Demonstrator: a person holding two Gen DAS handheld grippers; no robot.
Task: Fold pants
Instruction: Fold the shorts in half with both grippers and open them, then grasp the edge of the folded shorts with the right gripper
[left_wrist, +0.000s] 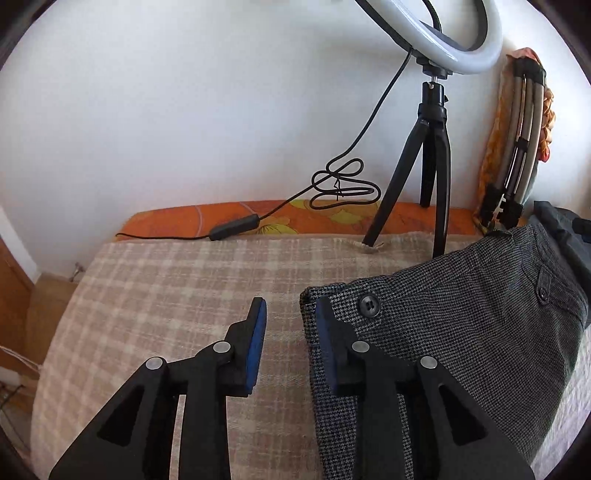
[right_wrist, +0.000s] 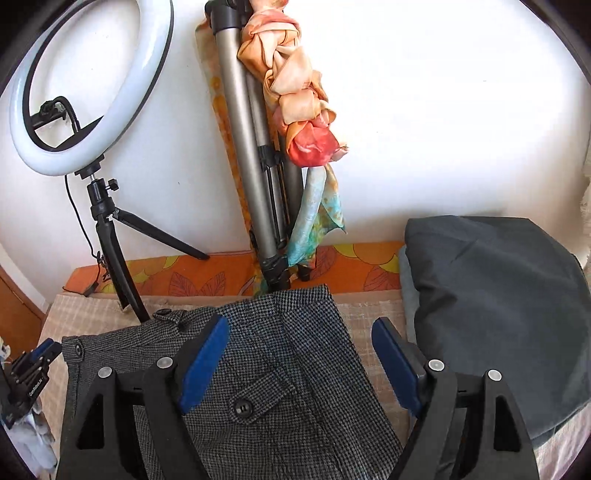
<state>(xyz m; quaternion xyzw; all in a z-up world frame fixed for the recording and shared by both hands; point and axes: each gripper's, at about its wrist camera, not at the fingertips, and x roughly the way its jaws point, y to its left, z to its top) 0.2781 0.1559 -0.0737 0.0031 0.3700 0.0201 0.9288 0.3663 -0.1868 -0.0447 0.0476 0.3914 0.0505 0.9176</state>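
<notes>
Grey houndstooth pants (left_wrist: 461, 314) lie on a beige plaid blanket (left_wrist: 166, 295), waistband end toward me, with a black button (left_wrist: 369, 305) near the corner. My left gripper (left_wrist: 291, 302) is open at the pants' left edge. Its right finger (left_wrist: 327, 343) rests over the fabric corner, and its left finger (left_wrist: 256, 343) is over bare blanket. In the right wrist view the pants (right_wrist: 280, 350) spread under my right gripper (right_wrist: 301, 320), whose jaws stand wide open with nothing pinched. A buttoned pocket flap (right_wrist: 258, 395) lies between its fingers. The left gripper (right_wrist: 37, 354) shows at the far left there.
A ring light on a black tripod (left_wrist: 436, 147) stands at the blanket's far edge, its cable and switch (left_wrist: 236, 227) trailing left. A folded silver tripod with a scarf (right_wrist: 258, 147) leans on the wall. Folded dark grey clothes (right_wrist: 498, 295) sit to the right.
</notes>
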